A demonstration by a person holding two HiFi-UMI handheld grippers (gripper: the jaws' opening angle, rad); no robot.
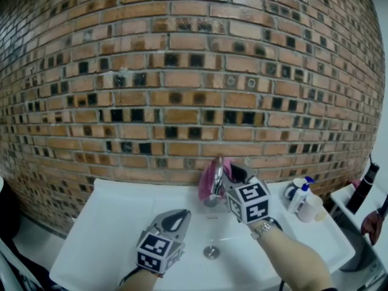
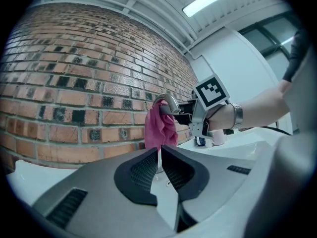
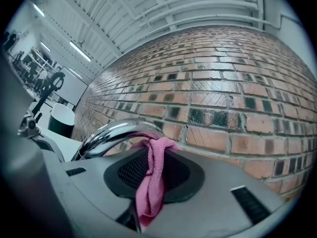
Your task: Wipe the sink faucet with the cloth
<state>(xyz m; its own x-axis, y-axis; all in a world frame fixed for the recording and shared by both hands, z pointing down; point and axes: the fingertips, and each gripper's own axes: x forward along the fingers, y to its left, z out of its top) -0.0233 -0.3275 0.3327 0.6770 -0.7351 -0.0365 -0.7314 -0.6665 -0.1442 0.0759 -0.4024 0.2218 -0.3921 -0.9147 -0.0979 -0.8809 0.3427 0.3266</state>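
A curved chrome faucet rises at the back of the white sink, against the brick wall. A pink cloth hangs over its spout. My right gripper is level at the spout and shut on the cloth. In the right gripper view the cloth is pinched between the pads, with the faucet just beyond. My left gripper hovers over the basin, short of the faucet, shut and empty. The left gripper view looks along its closed jaws at the cloth and faucet.
The drain sits in the basin below the grippers. Small bottles and a white cup stand on the sink's right ledge. A black bottle and another person's hand are at the far right.
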